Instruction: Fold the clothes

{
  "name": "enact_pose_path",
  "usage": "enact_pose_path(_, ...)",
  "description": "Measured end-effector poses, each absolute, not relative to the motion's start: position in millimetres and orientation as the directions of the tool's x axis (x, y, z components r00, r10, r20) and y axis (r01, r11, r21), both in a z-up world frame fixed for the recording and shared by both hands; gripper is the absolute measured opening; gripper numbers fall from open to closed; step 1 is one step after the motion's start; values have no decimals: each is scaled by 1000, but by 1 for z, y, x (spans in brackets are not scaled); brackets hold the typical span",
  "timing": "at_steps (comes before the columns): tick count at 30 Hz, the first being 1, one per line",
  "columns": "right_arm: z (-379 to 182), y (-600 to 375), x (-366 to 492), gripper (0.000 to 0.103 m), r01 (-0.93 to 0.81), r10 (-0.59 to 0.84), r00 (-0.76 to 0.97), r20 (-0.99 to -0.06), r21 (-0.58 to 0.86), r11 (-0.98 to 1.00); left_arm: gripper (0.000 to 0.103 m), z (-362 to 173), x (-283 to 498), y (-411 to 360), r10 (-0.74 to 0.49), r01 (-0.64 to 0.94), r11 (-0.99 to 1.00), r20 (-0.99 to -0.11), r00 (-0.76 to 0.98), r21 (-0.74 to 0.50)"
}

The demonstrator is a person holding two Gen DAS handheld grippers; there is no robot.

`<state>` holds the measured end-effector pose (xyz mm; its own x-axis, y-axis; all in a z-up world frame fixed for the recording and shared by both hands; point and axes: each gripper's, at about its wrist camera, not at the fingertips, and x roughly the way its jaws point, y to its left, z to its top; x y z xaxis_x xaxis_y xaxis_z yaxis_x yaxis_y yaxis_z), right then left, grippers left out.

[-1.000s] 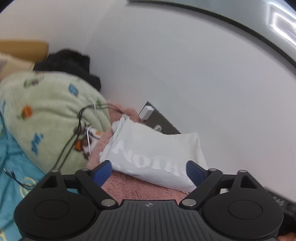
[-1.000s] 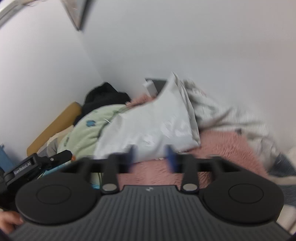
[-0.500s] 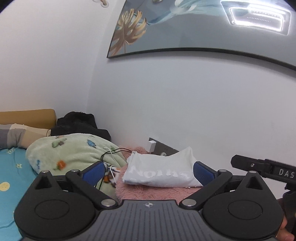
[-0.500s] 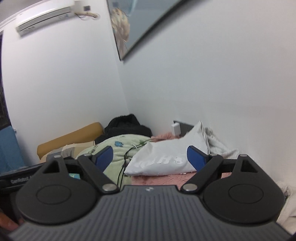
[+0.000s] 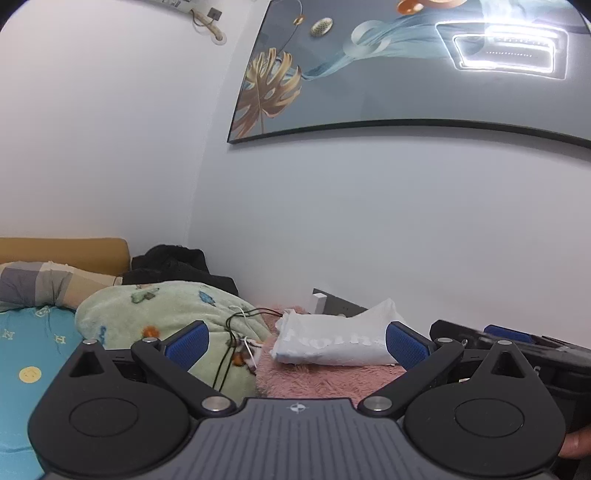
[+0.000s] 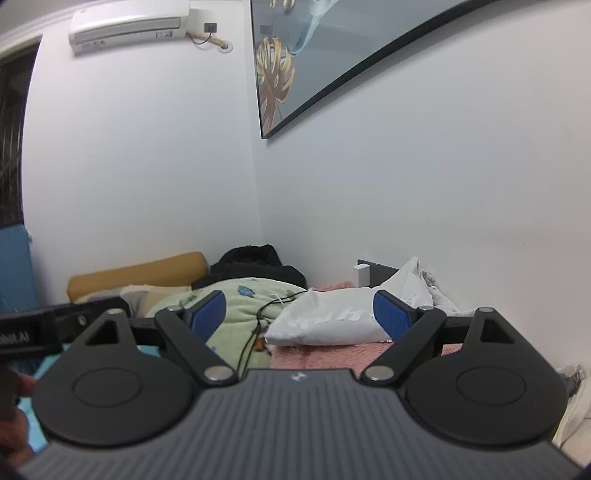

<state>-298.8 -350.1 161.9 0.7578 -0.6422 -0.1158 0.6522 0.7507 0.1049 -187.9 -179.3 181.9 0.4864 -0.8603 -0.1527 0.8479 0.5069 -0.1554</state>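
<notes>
Blue-padded fingers stood wide apart and empty on both tools, the left gripper (image 5: 297, 339) and the right gripper (image 6: 299, 308) each raised level over the bed and aimed toward the corner of the room. Just ahead lay the pink fleece blanket (image 5: 325, 380), and on it, beyond the fingertips of both, rested the white garment (image 5: 332, 343) (folded or bagged, its printed lettering too soft to read), its long axis running left to right across both views, roughly crosswise to the line of the fingers. It sat nearly centred between the right gripper's pads and slightly right of centre for the left; neither tool touched it, and which was nearer could not be told. Left of it bulged the green patterned blanket (image 5: 159, 314), with a thin black cable (image 5: 231, 332) trailing over its edge close to the garment. Farther back sat a heap of dark clothing (image 6: 255, 264) against the wall. The left view alone showed the right tool's black body at its right edge and the turquoise sheet (image 5: 26, 350); the right view alone caught crumpled pale fabric (image 6: 437, 291) behind the garment and the air conditioner (image 6: 129, 24) high up. Judging by this, any fold had yet to begin.
</notes>
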Motion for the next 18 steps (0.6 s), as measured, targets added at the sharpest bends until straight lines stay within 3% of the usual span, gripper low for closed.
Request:
enact_pose_path(8,145,-346,-291,88,684,-679,727,-103,19,729,103,168,-190,-183,-841,844,530,-175,513,-75)
enact_pose_path(18,137,-354,-281,88,710,-702,699,-136,13,704,103,154,-181,-188,-820,828,558,-194,538,-59)
